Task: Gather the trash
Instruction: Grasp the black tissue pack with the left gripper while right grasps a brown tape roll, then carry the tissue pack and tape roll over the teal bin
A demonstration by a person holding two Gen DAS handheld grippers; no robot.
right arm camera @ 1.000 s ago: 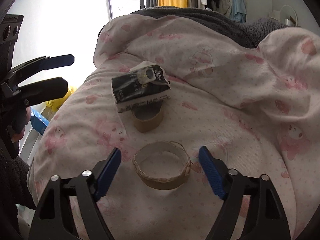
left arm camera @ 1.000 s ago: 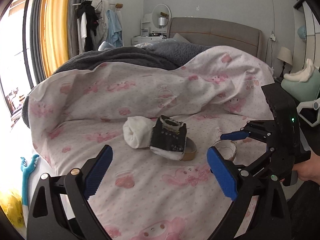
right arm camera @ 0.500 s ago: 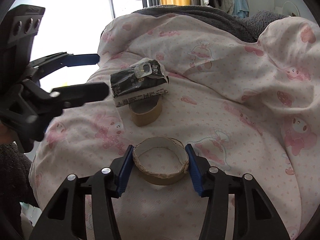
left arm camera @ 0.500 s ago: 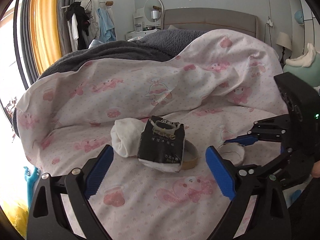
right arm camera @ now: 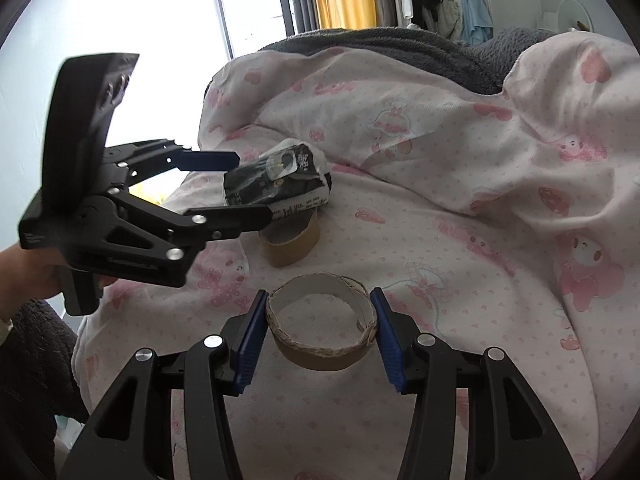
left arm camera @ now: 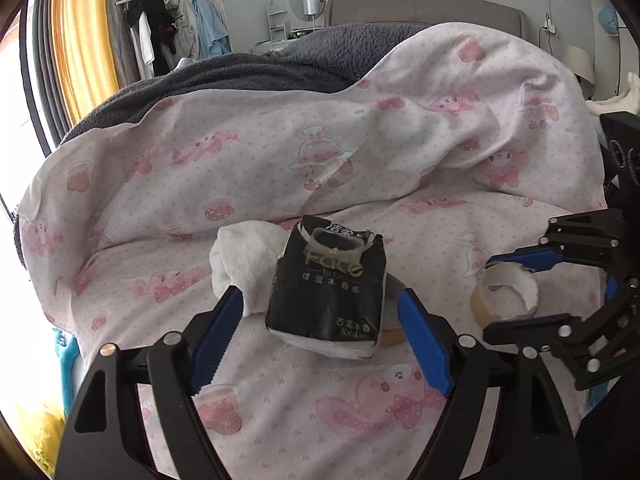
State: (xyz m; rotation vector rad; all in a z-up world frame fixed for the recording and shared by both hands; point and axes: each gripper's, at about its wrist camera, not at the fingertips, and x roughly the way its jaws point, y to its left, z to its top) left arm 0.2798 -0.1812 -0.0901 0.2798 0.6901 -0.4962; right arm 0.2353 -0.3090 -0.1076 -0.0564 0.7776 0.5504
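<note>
With the right tool [right arm camera: 318, 330] clamped on the cardboard tape ring [right arm camera: 320, 320] mid-bed and the left tool's [left arm camera: 320, 334] jaws, just closing, still clear of the black tissue pack [left arm camera: 328, 296], a hard squeeze might crush the ring or nudge the pack off the second tape core [right arm camera: 290, 242].

A bed under a white quilt printed with pink cartoon figures [left arm camera: 248, 152]; a dark grey fleece blanket [left arm camera: 240, 72] behind it; a grey upholstered headboard [left arm camera: 424, 8]; yellow curtains [left arm camera: 80, 40] beside a bright window [right arm camera: 140, 20]; clothes on a rack [left arm camera: 168, 28]; pale grey walls.
</note>
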